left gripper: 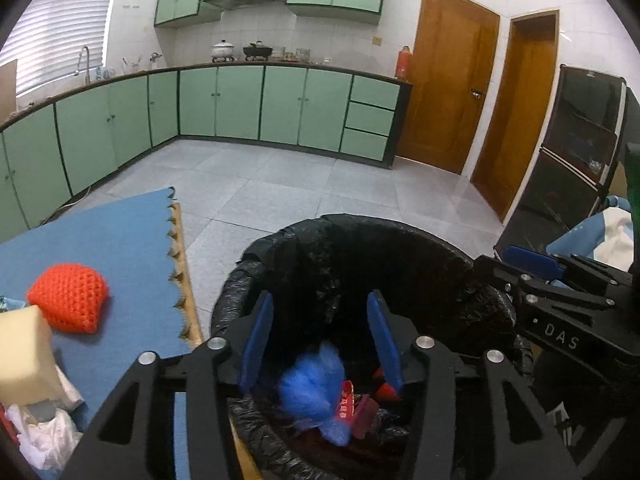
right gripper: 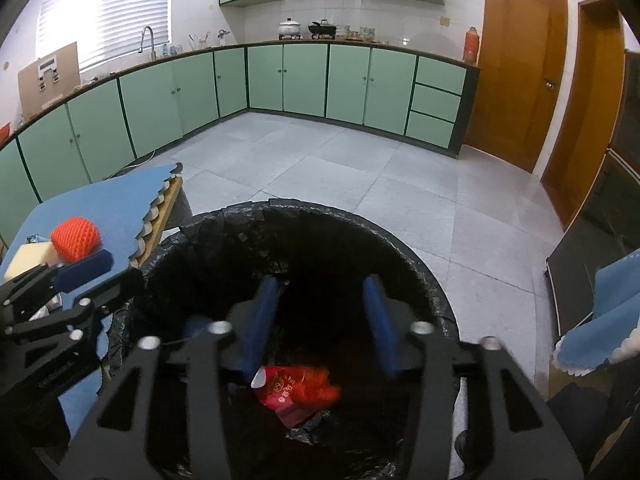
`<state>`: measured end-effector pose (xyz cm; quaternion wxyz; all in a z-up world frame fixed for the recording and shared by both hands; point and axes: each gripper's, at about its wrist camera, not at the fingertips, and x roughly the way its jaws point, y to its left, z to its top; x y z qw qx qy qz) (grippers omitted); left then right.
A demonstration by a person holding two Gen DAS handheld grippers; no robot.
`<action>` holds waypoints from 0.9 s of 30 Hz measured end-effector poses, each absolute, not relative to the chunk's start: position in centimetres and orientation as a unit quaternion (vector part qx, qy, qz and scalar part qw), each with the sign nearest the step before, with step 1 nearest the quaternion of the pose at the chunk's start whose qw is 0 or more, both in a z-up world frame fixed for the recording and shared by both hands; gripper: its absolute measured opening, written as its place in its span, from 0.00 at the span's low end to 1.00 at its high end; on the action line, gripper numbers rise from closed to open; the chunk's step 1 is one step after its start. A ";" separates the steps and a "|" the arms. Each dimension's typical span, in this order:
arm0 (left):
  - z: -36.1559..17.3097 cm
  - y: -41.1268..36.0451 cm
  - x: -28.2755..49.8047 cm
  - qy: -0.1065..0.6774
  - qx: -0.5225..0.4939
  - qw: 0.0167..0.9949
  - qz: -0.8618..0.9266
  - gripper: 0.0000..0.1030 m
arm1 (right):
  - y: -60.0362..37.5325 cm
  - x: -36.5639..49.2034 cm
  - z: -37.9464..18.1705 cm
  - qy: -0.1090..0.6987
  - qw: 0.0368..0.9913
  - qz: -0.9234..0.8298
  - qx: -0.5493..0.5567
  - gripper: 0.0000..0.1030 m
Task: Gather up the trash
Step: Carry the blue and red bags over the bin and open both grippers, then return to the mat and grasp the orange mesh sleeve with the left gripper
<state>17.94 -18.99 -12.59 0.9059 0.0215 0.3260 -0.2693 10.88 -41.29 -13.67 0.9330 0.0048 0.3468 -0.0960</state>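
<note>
We hold both tools over the bin (left gripper: 420, 248), which stands just beside the desk (left gripper: 120, 232). The left tool (left gripper: 320, 340) has its jaws apart with nothing pressed between the pads; below it a blue wad (left gripper: 312, 392) looks blurred, so we judge it is falling or has just landed among the trash at the bottom. The right tool (right gripper: 320, 324) is likewise open and empty, with a red wrapper (right gripper: 288, 392) and a red frayed scrap beneath it inside the liner.

The step in hand is the drop, and it looks nearly done. To do it well we should keep each tool well inside the rim, so nothing clips the liner (right gripper: 224, 220) or slides out, and lift straight up so the fingers do not drag the plastic with them.

More waits on the desk: the red net (left gripper: 70, 304), the foam block (left gripper: 24, 352) touching it, and white crumpled paper (left gripper: 44, 440) near the edge. We would take the net with the left tool, as it lies on that side, pinching gently since it looks soft and springy.
</note>
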 end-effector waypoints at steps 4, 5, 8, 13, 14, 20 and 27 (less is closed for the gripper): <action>-11.7 -16.9 17.7 0.317 0.012 0.917 -0.243 0.58 | -40.2 10.6 -13.1 0.330 0.939 -0.101 0.001 0.85; -11.3 -16.1 17.6 0.312 0.010 0.921 -0.232 0.60 | -39.9 10.5 -13.0 0.327 0.940 -0.099 0.000 0.86; -10.4 -13.8 17.3 0.299 0.007 0.931 -0.208 0.64 | -38.5 10.5 -12.5 0.324 0.942 -0.085 -0.001 0.87; -8.8 -9.6 16.4 0.279 0.006 0.945 -0.168 0.67 | -35.7 10.4 -11.5 0.319 0.946 -0.060 0.003 0.88; -8.5 -8.7 16.1 0.275 0.006 0.948 -0.160 0.68 | -35.2 10.4 -11.4 0.318 0.947 -0.054 0.005 0.88; -7.5 -3.6 14.2 0.261 0.001 0.960 -0.105 0.69 | -31.2 10.7 -10.5 0.312 0.950 -0.018 0.005 0.88; -7.4 2.6 12.2 0.250 0.002 0.968 -0.029 0.69 | -26.0 10.9 -10.0 0.307 0.951 0.028 0.001 0.88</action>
